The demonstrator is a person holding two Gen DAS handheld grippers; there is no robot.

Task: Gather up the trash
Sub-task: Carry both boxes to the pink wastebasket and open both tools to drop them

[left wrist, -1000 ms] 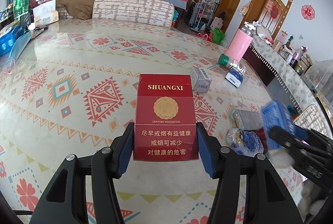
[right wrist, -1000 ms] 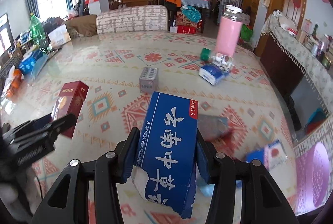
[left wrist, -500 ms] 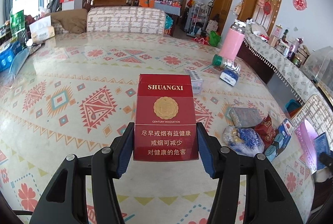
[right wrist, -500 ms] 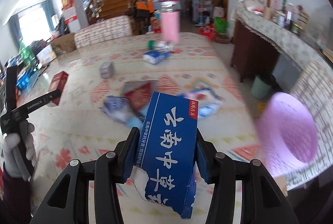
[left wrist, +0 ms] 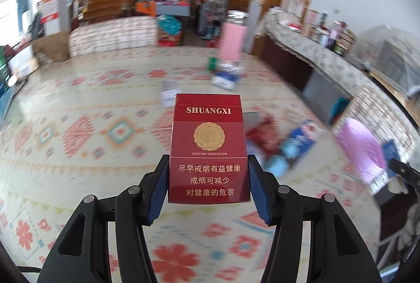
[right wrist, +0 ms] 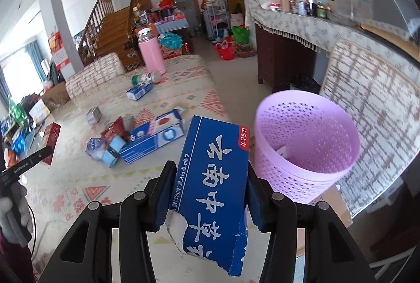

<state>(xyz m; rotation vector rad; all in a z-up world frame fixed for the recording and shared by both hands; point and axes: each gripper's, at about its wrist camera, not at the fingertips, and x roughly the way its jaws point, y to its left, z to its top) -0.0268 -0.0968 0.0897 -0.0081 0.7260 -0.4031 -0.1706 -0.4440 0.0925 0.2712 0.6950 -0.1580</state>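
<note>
The left claw (left wrist: 208, 179) pinches one upright red cardboard cigarette pack (left wrist: 208, 149) printed "SHUANGXI", above the patterned table (left wrist: 78, 172). The right claw (right wrist: 210, 193) pinches one torn blue cardboard toothpaste box (right wrist: 214, 185) just beside one perforated lilac plastic wastebasket (right wrist: 312, 146) at the table's edge. A heap of wrappers and boxes (right wrist: 136, 141) lies behind, with one pink flask (right wrist: 151, 53) farther back.

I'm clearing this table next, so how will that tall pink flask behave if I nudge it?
The pink flask stands upright, tall and narrow, so a high push would probably tip it. Once down, its round body would likely roll, like the small bottle lying beside it. It looks rigid; weight cannot be told.
</note>
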